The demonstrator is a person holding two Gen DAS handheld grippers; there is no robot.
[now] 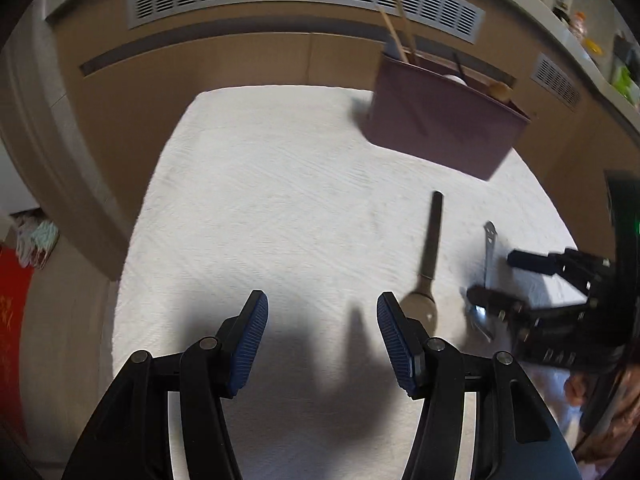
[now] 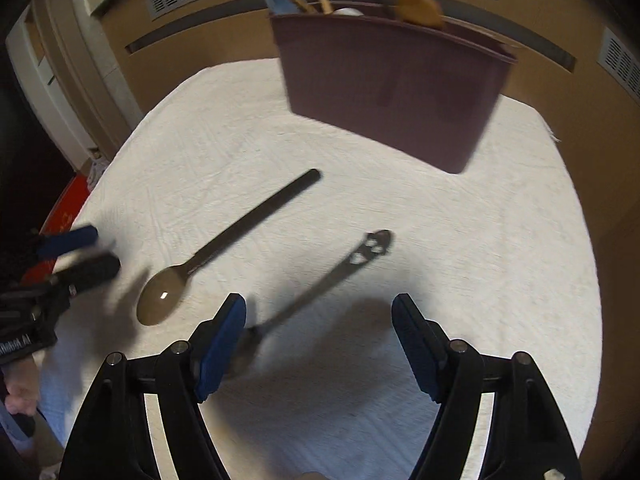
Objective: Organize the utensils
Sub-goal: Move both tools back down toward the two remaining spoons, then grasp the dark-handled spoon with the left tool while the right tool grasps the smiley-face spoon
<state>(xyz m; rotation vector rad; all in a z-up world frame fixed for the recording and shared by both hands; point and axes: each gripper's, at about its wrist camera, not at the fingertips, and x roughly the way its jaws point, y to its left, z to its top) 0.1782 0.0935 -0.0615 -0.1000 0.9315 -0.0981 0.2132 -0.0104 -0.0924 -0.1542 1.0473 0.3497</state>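
Both wrist cams sit low and close over the white textured cloth (image 1: 280, 200), aimed toward the maroon plastic utensil bin (image 2: 392, 84), sharing the black-handled spoon (image 2: 224, 248)

right claw (image 2: 320, 320) spread wide over white-clothed worktop (image 2: 480, 260) | steel spoon (image 2: 320, 284) bowl by its left finger | dark-handled spoon (image 2: 224, 248) lying left | purple holder (image 2: 392, 88) behind, utensils inside | left claw (image 2: 88, 252) at left edge

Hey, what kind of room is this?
Probably a home dining or kitchen corner: a table under a white cloth, two spoons lying on it, and a purple utensil holder.
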